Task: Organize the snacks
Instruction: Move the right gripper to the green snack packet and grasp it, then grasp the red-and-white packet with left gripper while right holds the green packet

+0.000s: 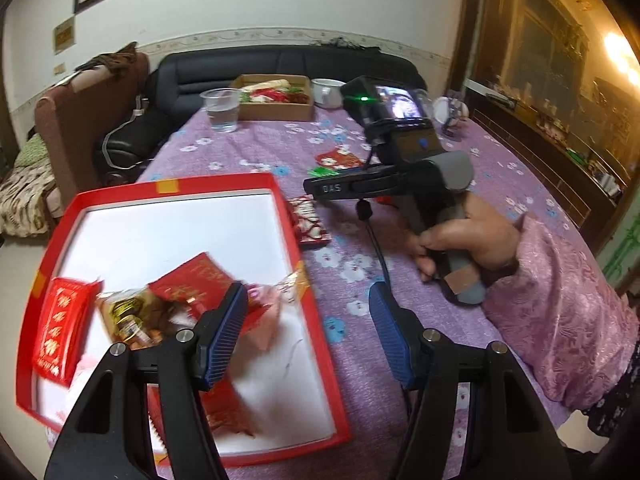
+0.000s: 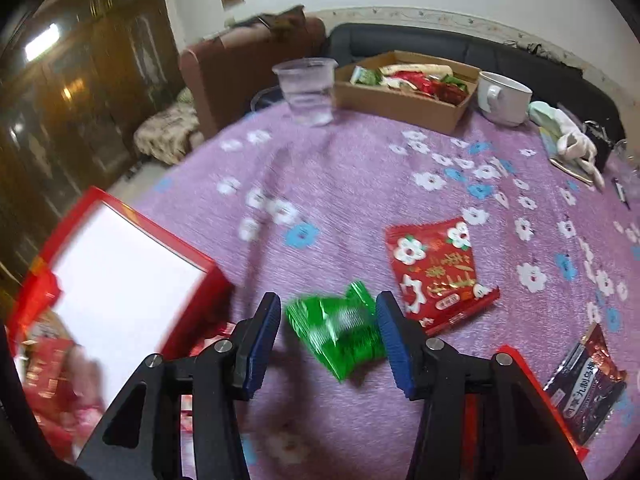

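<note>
My left gripper (image 1: 306,336) stands open with nothing between its blue pads, one finger over the red tray (image 1: 304,280) and the other over the purple flowered tablecloth (image 1: 248,148). Only this view looks into the tray: red packets (image 1: 60,328) and a gold-wrapped snack (image 1: 128,316) lie blurred on its white floor. It also shows what the other view cannot: my right hand (image 1: 472,236), in a pink sleeve (image 1: 560,300), gripping the handle of the other tool.

My right gripper (image 2: 328,340) is open too, its jaws either side of a green packet (image 2: 336,332) lying on the cloth; the right pad looks at its edge, though blur hides whether it touches. Just beyond lies a red flowered packet (image 2: 436,272), and a dark packet (image 2: 588,384) lies at the right. The tray shows here only as a corner at left.

Both views share the far end: a plastic cup (image 2: 308,88), a cardboard box (image 2: 404,100) of snacks and a white mug (image 2: 504,98).
</note>
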Available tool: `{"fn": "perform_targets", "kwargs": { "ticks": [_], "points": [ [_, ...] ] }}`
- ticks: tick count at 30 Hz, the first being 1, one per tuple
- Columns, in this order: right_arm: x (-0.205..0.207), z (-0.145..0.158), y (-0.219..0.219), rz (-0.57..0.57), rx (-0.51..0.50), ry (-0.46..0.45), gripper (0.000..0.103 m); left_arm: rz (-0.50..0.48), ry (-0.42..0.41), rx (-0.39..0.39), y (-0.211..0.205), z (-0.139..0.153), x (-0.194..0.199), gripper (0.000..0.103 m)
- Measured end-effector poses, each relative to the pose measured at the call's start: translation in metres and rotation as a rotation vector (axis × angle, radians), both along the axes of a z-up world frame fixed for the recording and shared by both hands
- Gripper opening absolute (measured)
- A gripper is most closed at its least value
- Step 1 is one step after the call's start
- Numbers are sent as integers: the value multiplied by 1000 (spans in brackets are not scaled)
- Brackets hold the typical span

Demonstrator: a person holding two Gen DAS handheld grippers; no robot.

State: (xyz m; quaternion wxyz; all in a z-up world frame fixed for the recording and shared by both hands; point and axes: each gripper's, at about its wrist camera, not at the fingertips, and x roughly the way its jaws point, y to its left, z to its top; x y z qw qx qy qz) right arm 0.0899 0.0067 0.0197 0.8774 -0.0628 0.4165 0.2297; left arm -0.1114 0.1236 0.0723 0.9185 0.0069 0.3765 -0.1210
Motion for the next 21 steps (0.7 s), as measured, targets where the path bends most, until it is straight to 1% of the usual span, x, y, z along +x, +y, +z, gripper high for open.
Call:
{"fn": "perform_targets", "kwargs": {
  "ticks": [1,2,4,5,9,11,14,16,21],
  "points": [
    [1,-1,-4,-12,-7,3,37,-16,6,1,-4,0,4,62],
    [2,-1,-7,-18,-6,10,33,-29,9,0,-6,0,8,62],
    [3,-1,-18,-43,13,30,18,-65,28,-15,-11,0,18,62],
    [3,0,-25,-54,34,46,16,-78,44,-21,-13,-1,25,62],
    [0,0,-51,-82,116,100,14,-109,90,-58,-18,-2,55,62],
    [-3,0,-68,-99,161,136,13,-121,116,-62,-20,-4,69,62],
    [-9,1,-92,-122,217,191,13,-131,154,-28,-28,-13,84,62],
    [-14,1,-104,-130,226,211,13,-146,169,-1,-34,-18,88,62],
    [-29,2,-129,-93,265,302,14,-149,171,27,-41,-19,100,62]
  ]
}}
